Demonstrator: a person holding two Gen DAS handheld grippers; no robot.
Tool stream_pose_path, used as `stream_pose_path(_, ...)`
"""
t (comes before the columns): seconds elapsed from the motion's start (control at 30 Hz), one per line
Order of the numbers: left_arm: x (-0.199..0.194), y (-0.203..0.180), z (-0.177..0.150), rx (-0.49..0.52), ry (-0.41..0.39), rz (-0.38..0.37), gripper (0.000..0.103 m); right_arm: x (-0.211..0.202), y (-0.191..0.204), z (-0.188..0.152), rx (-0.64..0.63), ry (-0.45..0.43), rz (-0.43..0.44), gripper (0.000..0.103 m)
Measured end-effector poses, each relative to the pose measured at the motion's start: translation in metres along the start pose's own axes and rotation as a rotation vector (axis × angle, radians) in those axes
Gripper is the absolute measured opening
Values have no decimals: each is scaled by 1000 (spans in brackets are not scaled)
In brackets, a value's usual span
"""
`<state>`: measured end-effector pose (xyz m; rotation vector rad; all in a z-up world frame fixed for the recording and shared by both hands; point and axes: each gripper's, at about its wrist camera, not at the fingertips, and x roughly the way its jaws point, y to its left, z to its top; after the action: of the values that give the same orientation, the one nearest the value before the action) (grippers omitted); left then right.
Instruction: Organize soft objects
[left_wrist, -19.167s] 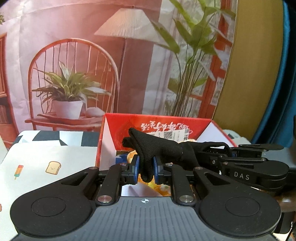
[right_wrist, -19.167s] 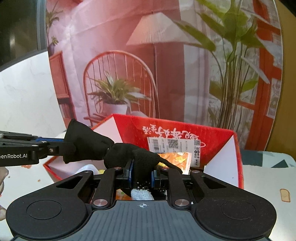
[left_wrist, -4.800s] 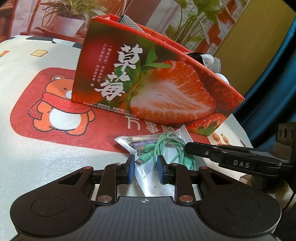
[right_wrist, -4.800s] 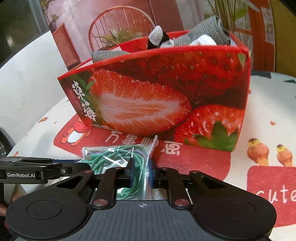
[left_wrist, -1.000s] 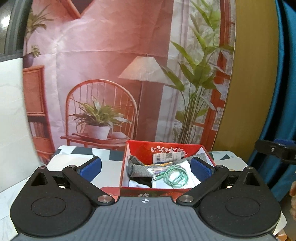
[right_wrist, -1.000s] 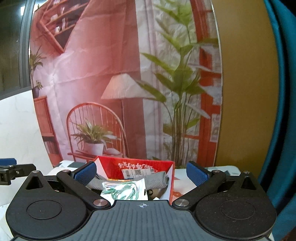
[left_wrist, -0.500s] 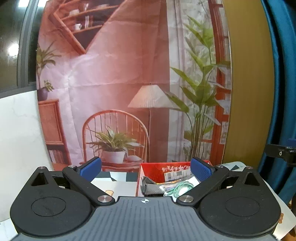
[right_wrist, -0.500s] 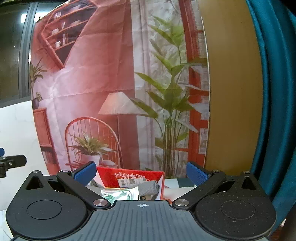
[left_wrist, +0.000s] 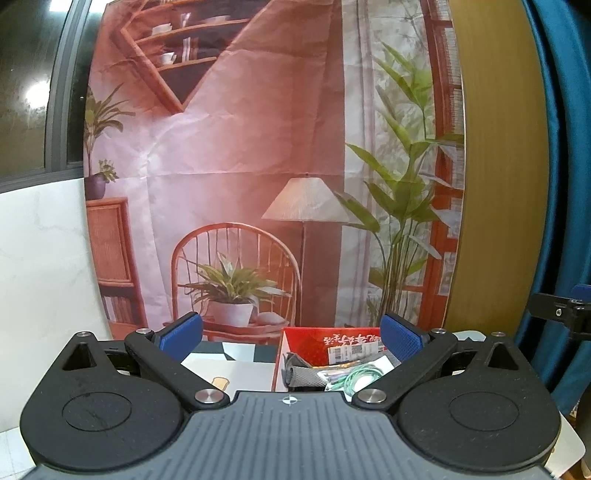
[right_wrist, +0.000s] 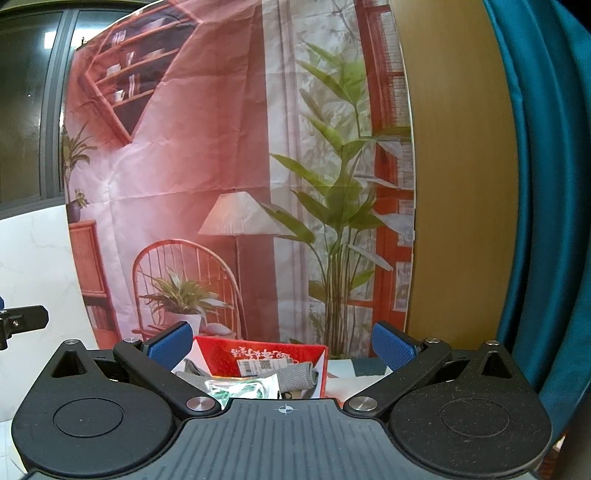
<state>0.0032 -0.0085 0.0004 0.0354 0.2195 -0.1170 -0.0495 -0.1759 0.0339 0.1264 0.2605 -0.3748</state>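
Two hand-held grippers gape above red box.

One red box, low centre of the left wrist view; same box low centre-left in the right wrist view. In it: one bagged green cable, also seen at; grey cloth, count of pieces unclear. Grippers: two, one per view, left gripper and right gripper, each with two blue pads spread wide. One printed backdrop.
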Motion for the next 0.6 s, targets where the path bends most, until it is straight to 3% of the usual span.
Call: stream_pose_path(0.6,-2,3,-4,-6,8,17,103,-1,0,3,-1,8,-5,103)
